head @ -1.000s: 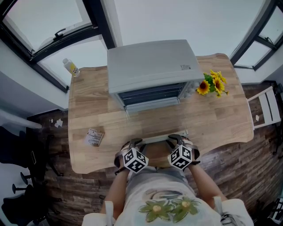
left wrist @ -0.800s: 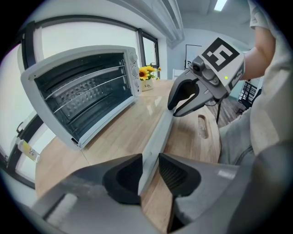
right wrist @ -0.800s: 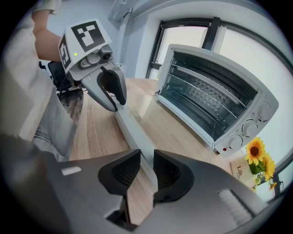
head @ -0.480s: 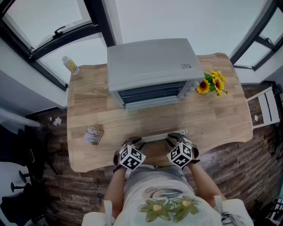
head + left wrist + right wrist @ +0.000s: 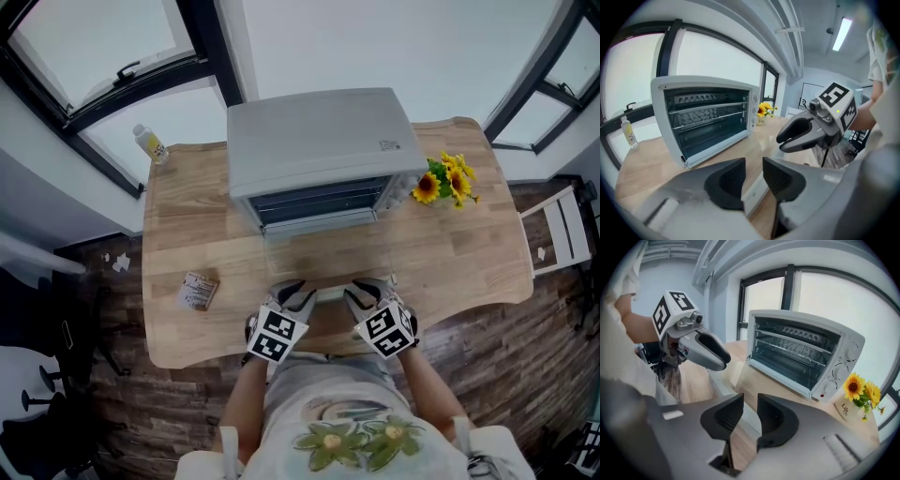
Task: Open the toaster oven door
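Note:
The grey toaster oven (image 5: pixel 319 141) stands at the back of the wooden table (image 5: pixel 459 253). Its glass door (image 5: pixel 328 258) lies flat, open toward me, and the racks inside show (image 5: pixel 708 117) (image 5: pixel 801 357). The pale door handle (image 5: pixel 330 293) runs along the door's near edge. My left gripper (image 5: pixel 298 296) is at the handle's left end and my right gripper (image 5: pixel 361 292) at its right end. In each gripper view the handle bar (image 5: pixel 756 192) (image 5: pixel 718 378) passes under the gap between the jaws. Both pairs of jaws (image 5: pixel 753 176) (image 5: pixel 750 416) stand slightly apart, with no pad pressing on the bar.
A small bottle (image 5: pixel 150 142) stands at the table's far left corner. Sunflowers in a pot (image 5: pixel 448 178) sit right of the oven. A small packet (image 5: pixel 200 291) lies near the front left. A white chair (image 5: pixel 562 230) stands beyond the table's right edge.
Both grippers have shifted a little toward the oven and closer together along the handle. The door stays flat and open.

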`<state>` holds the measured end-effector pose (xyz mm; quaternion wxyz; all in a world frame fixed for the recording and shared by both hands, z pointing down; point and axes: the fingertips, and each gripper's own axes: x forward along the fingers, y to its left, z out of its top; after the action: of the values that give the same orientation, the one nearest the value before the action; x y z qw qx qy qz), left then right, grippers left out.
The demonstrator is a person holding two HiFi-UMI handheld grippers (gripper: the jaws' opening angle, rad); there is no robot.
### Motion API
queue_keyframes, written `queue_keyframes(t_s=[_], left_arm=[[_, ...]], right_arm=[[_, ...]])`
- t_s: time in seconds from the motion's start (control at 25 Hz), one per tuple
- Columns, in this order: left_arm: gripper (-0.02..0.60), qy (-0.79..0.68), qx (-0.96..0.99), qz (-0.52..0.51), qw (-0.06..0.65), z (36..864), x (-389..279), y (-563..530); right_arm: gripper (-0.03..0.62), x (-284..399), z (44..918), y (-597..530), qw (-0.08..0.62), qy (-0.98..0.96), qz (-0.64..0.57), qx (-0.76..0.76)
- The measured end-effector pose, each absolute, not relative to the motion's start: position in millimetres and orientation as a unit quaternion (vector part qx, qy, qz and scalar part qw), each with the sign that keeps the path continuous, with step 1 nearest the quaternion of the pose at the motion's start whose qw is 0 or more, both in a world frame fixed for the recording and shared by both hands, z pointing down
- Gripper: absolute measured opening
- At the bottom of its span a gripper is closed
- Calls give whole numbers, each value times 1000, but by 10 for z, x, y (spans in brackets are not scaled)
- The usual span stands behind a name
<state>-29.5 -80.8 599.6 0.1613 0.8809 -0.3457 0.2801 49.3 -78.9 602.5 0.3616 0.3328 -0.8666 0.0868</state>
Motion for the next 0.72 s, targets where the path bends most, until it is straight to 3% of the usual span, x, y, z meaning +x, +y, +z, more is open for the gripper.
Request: queue_keyframes(t_s=[0.2, 0.32, 0.48, 0.72], left_arm=[[125, -377, 890, 212, 147, 5518, -218, -977], [47, -393, 892, 175, 135, 5271, -194, -1044], [5, -411, 894, 129, 123, 4991, -183, -1090], [5, -419, 898, 76, 110, 4632, -164, -1100]], right_arm=[[49, 435, 5522, -956, 271, -879, 83, 384], [1, 394, 5250, -1016, 224, -885, 78, 400], [0, 336, 4943, -1040, 172, -894, 61, 409], [-2, 315, 4681, -1053, 135, -894, 48, 425]])
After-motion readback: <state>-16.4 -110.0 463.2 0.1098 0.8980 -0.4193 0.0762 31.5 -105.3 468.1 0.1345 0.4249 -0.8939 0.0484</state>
